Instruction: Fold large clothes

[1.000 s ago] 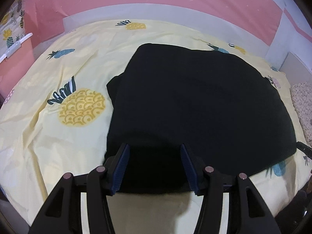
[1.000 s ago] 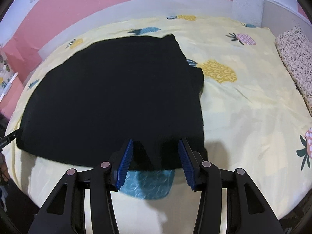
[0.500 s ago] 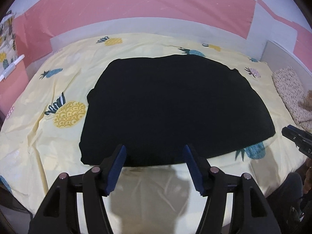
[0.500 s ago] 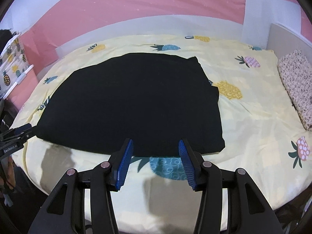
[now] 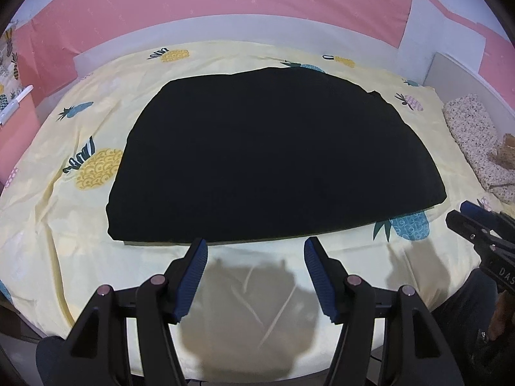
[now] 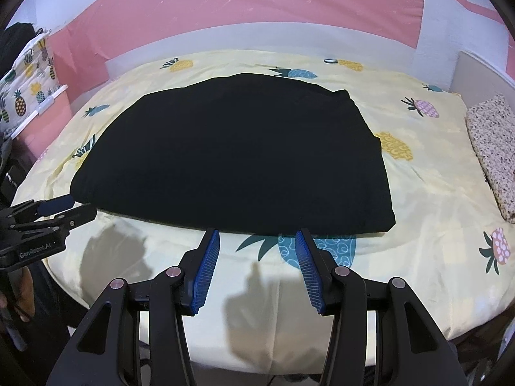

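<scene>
A large black garment lies flat and folded on the yellow pineapple-print bed sheet; it also shows in the right wrist view. My left gripper is open and empty, held just short of the garment's near edge. My right gripper is open and empty, near the garment's near right corner. Each gripper shows in the other's view: the right one at the right edge, the left one at the left edge.
A speckled pillow lies at the bed's right side. A pink and white wall stands behind the bed. A pineapple-print cloth hangs at the far left. The bed's near edge is below my grippers.
Both grippers have pulled back from the garment's near edge and risen. They stood over the fabric a second ago; now they are clear of it, and the whole garment is in view.
</scene>
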The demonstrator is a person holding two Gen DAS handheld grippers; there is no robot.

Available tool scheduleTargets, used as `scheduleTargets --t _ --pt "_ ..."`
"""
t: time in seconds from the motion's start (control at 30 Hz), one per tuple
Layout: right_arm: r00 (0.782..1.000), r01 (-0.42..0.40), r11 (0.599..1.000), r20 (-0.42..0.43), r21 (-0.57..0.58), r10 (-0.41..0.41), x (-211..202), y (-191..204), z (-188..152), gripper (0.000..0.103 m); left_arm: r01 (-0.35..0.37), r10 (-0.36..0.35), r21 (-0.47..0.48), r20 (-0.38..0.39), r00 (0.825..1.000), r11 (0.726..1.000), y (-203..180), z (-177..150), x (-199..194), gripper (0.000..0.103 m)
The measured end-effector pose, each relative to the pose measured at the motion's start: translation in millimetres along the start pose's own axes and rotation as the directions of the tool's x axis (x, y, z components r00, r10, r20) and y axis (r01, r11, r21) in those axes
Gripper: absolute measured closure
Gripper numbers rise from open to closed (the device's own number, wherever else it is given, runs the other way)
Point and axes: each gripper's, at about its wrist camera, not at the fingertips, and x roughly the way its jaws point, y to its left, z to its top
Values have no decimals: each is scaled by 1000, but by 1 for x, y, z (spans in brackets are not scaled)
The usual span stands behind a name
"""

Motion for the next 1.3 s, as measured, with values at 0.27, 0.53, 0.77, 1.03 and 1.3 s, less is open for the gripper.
scheduleTargets --t 0.27,0.53,0.77,1.03,1.3 --pt "1000 -1 1000 -5 -3 1 1 3 -1 53 -7 7 8 2 1000 1000 -5 -3 0 38" --pt "1000 -4 1000 -6 -2 4 0 5 -1 53 -13 13 10 1 1000 1000 -7 -3 -1 38" --pt "1000 -7 1000 -12 -4 7 0 5 -2 53 -26 26 18 0 1000 1000 -8 -3 -1 38" --pt "1000 -8 1000 -18 -1 8 2 6 -2 53 -29 29 21 -5 1000 999 -11 -4 0 38" --pt "1000 -9 1000 -18 -4 9 1 8 -2 53 -46 46 25 -5 999 999 -13 -4 0 38"
